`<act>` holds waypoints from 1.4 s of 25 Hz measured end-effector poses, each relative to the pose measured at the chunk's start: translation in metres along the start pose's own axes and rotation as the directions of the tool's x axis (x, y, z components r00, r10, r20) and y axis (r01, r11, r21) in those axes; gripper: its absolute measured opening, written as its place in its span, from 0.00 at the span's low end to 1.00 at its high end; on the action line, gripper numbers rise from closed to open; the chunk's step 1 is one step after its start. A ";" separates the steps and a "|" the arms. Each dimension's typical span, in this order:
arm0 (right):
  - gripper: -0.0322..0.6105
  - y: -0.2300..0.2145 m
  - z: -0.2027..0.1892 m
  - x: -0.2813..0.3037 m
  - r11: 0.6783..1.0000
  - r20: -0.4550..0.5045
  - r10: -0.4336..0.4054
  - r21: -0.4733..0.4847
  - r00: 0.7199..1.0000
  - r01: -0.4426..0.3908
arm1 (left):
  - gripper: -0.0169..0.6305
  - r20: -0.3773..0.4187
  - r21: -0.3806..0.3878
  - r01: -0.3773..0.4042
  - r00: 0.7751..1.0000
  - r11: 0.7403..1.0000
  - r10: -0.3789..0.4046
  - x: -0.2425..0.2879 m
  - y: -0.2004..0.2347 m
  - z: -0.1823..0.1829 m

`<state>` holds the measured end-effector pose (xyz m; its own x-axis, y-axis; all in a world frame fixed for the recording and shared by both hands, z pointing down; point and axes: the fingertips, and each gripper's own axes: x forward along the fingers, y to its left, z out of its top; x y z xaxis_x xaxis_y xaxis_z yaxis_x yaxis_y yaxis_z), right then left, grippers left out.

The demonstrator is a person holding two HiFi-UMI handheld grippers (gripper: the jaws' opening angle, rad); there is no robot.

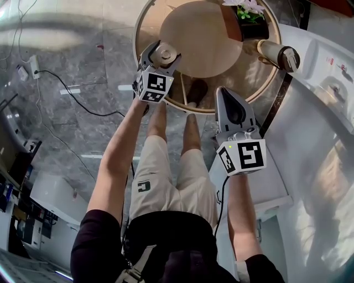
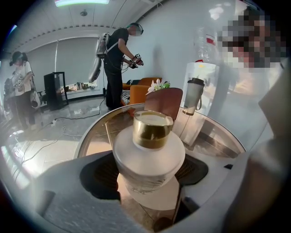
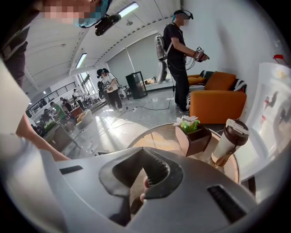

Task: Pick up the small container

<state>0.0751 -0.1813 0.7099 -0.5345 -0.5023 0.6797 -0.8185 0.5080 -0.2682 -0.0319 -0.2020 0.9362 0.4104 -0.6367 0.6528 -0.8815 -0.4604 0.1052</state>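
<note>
The small container is a frosted white jar with a gold cap. My left gripper is shut on its body and holds it above the near edge of the round table. In the left gripper view the jar fills the space between the jaws. My right gripper hangs lower right, off the table's near edge, shut with nothing in it. Only the floor and a foot show past its ribbed pads.
On the table's far side stand a brown planter box with flowers and a tumbler with a dark lid. A white cabinet borders the right. Cables run over the floor at left. Other people and an orange sofa are beyond.
</note>
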 end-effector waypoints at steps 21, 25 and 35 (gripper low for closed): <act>0.05 0.009 0.079 -0.101 0.995 0.149 -0.098 0.020 0.984 0.096 | 0.57 0.085 0.044 0.100 0.991 0.994 -0.103 -0.107 -0.048 0.154; 0.05 0.018 0.109 -0.129 0.993 0.199 -0.116 0.025 0.973 0.114 | 0.57 0.118 0.048 0.127 0.984 0.991 -0.132 -0.139 -0.055 0.207; 0.06 0.033 0.167 -0.196 0.987 0.320 -0.159 0.042 0.934 0.154 | 0.57 0.153 0.012 0.172 0.973 0.985 -0.172 -0.232 -0.075 0.319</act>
<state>0.1178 -0.1831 0.4533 -0.4364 -0.7739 0.4590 -0.8991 0.3947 -0.1892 0.0130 -0.2171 0.5375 0.5869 -0.6350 0.5023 -0.7947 -0.5704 0.2075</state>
